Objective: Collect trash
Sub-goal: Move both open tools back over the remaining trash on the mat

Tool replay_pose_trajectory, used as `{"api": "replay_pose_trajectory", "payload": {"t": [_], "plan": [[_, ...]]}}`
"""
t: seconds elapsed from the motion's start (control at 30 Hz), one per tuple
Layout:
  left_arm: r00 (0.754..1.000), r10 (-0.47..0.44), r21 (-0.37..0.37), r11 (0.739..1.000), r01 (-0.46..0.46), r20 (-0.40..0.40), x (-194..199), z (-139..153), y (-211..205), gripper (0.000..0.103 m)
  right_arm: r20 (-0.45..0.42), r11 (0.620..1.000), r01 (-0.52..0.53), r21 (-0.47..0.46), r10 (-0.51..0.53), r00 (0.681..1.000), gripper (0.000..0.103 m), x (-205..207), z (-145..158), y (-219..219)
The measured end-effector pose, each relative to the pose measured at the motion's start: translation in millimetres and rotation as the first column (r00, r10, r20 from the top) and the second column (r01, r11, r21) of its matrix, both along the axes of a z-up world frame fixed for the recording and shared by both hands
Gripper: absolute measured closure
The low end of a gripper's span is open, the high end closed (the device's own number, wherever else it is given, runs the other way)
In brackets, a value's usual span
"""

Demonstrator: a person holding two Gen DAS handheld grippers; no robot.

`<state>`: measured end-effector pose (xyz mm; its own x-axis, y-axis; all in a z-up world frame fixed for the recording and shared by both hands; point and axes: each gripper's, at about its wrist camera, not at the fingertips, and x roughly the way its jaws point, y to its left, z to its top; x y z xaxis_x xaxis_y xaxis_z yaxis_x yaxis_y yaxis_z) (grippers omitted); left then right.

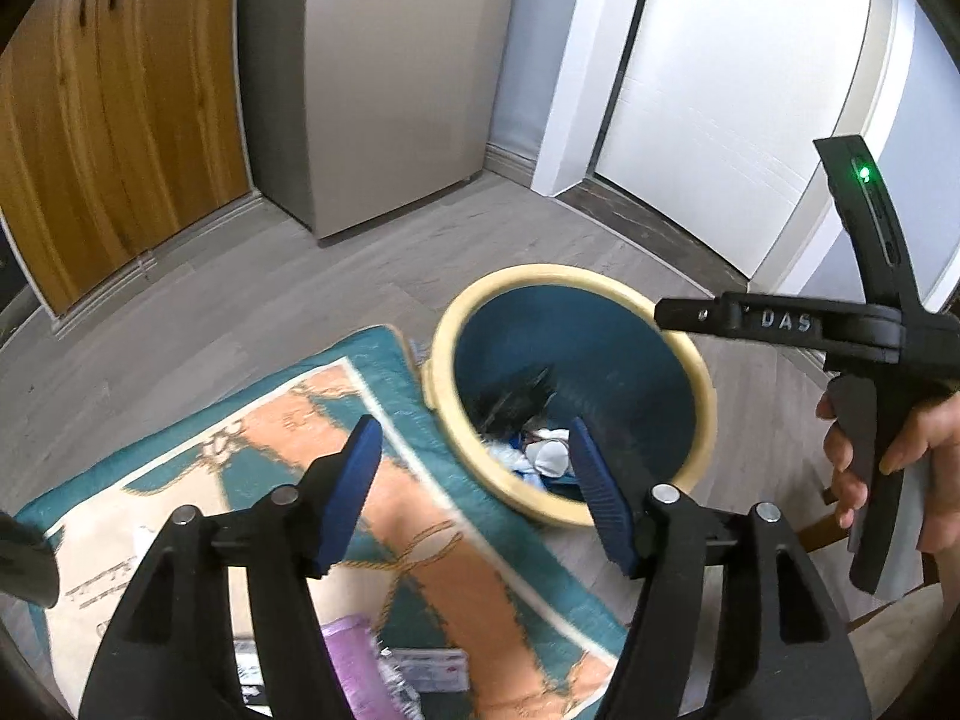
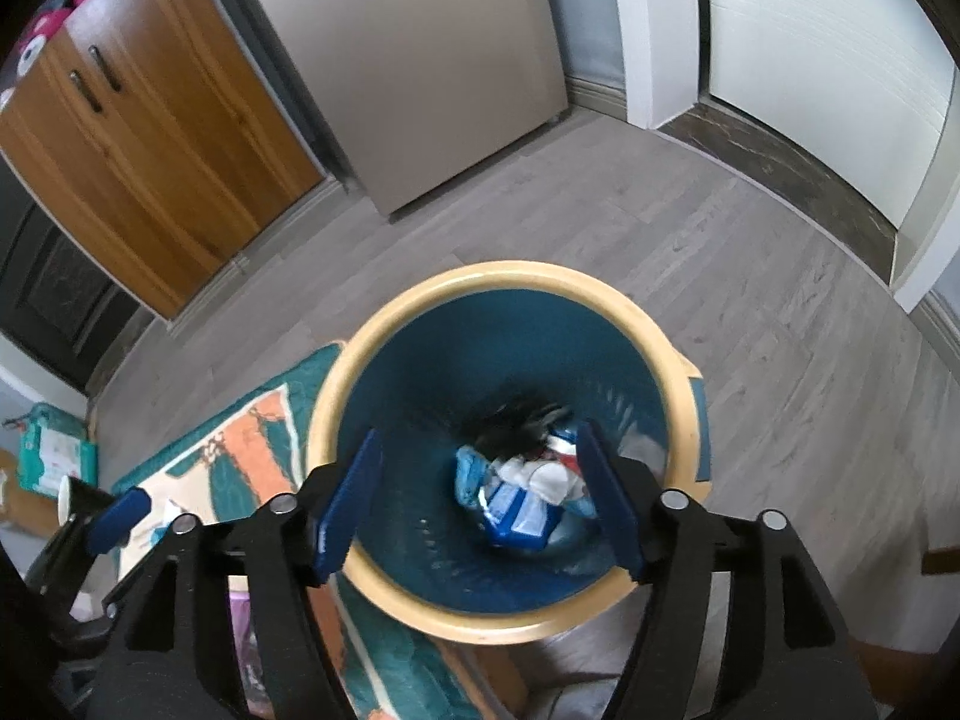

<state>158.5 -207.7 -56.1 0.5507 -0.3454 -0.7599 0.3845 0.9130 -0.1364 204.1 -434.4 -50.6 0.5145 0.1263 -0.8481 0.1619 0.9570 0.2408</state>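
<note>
A blue trash bin with a cream rim (image 2: 336,396) stands on the floor, directly below my right gripper (image 2: 480,492), which is open and empty over its mouth. Blue and white wrappers and paper (image 2: 519,495) lie at the bin's bottom, with a blurred dark piece (image 2: 516,420) above them. In the left wrist view my left gripper (image 1: 474,480) is open and empty, beside the bin's rim (image 1: 441,354) over the rug's edge. A purple packet (image 1: 354,660) and a flat wrapper (image 1: 432,666) lie on the rug (image 1: 420,510) below it.
A teal, orange and cream rug (image 2: 240,450) lies left of the bin. A wooden cabinet (image 1: 120,120), a grey fridge (image 1: 372,72) and a white door (image 1: 732,96) stand behind. The right hand-held gripper's body (image 1: 864,330) shows at right. A teal wipes pack (image 2: 51,450) sits far left.
</note>
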Motion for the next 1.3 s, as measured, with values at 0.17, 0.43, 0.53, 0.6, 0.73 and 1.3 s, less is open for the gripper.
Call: {"api": "replay_pose_trajectory", "payload": {"t": [0.17, 0.43, 0.53, 0.6, 0.73, 1.3], "plan": [[0.999, 0.05, 0.027, 0.998, -0.05, 0.008, -11, 7, 33, 0.027, 0.016, 0.999, -0.036, 0.011, 0.036, 0.999, 0.015, 1, 6, 23], [0.986, 0.168, 0.06, 0.984, -0.169, 0.01, -30, 13, 103, 0.02, 0.027, 0.99, -0.141, -0.008, 0.141, 0.99, 0.01, 2, 14, 83], [0.977, 0.214, 0.082, 0.974, -0.213, -0.002, -36, 9, 133, 0.019, 0.019, 0.984, -0.178, -0.021, 0.179, 0.984, 0.01, 3, 13, 107], [0.973, 0.233, 0.102, 0.968, -0.23, -0.008, -40, 5, 149, 0.019, 0.011, 0.979, -0.201, -0.028, 0.202, 0.979, 0.01, 3, 13, 124], [0.964, 0.264, 0.149, 0.955, -0.257, -0.024, -51, -5, 180, 0.019, -0.009, 0.967, -0.25, -0.039, 0.25, 0.968, 0.01, 2, 8, 160], [0.928, 0.361, 0.204, 0.918, -0.339, -0.086, -79, -23, 270, 0.018, -0.2, 0.808, -0.589, 0.001, 0.577, 0.792, 0.01, -23, -62, 294]]}}
